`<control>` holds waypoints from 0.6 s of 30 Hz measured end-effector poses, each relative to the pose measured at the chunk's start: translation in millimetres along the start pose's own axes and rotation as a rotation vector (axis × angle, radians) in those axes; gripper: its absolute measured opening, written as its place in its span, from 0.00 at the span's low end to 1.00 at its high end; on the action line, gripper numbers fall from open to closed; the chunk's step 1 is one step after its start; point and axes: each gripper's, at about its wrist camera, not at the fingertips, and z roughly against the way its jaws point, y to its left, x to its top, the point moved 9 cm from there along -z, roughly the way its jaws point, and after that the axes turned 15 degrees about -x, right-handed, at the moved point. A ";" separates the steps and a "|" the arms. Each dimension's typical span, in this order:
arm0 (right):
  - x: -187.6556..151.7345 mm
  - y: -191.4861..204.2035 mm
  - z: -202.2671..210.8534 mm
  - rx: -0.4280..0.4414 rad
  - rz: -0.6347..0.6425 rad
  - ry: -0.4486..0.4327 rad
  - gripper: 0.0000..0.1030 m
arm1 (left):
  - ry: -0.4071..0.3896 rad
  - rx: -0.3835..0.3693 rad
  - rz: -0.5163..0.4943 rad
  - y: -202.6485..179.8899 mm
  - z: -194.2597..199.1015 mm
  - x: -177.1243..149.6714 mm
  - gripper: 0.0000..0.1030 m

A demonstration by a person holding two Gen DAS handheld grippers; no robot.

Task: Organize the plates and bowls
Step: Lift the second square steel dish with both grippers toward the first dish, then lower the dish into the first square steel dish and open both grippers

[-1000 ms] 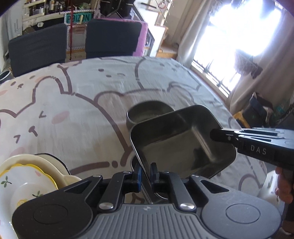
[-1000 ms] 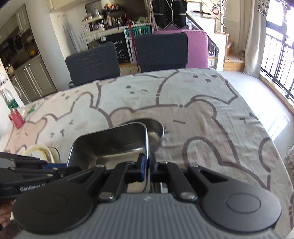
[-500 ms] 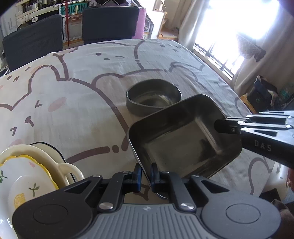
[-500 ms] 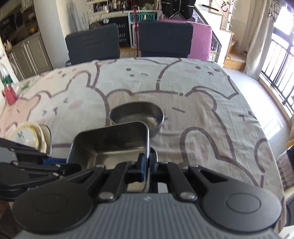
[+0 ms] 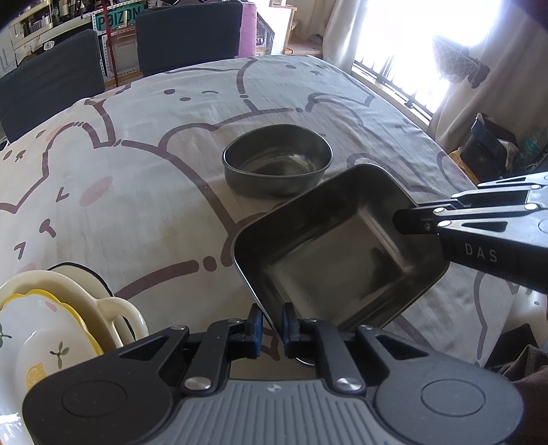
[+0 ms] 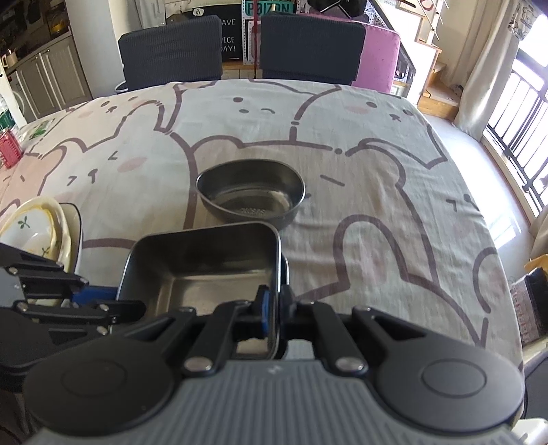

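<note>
Both grippers hold a square metal tray (image 5: 335, 260) (image 6: 205, 270) just above the tablecloth. My left gripper (image 5: 272, 327) is shut on the tray's near wall, blue pads on either side of the rim. My right gripper (image 6: 274, 304) is shut on the tray's right wall. In the left wrist view the right gripper (image 5: 400, 219) reaches in from the right. The left gripper (image 6: 133, 309) shows at the tray's left corner in the right wrist view. A round metal bowl (image 5: 277, 164) (image 6: 250, 202) sits empty on the cloth just beyond the tray, apart from it.
A stack of cream and yellow ceramic dishes (image 5: 51, 325) (image 6: 37, 222) stands to the left of the tray. Dark chairs (image 5: 188, 30) (image 6: 171, 48) line the table's far edge. A red can (image 6: 8, 147) stands at the far left. The table's right edge (image 6: 493, 239) drops off toward the window.
Both grippers have tipped downward with the tray still in them. The tray no longer covers the round bowl, which now shows whole beyond it.
</note>
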 end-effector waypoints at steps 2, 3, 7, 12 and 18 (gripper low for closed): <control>-0.3 0.3 -0.8 0.000 0.003 0.003 0.08 | 0.001 0.000 -0.002 0.3 -0.2 -0.4 0.12; -0.6 0.5 -1.3 -0.002 0.007 0.006 0.08 | 0.002 0.001 -0.004 0.7 -0.4 -0.5 0.12; -5.4 2.4 -7.6 -0.024 0.045 0.035 0.07 | 0.004 -0.003 -0.017 -0.1 -0.6 -0.7 0.13; -13.6 -1.2 -20.1 -0.023 0.041 0.093 0.05 | 0.007 -0.021 -0.020 -1.7 -0.1 -0.9 0.15; -19.4 -5.2 -31.2 -0.015 0.023 0.131 0.08 | 0.018 -0.031 -0.022 -1.5 -1.6 -2.5 0.15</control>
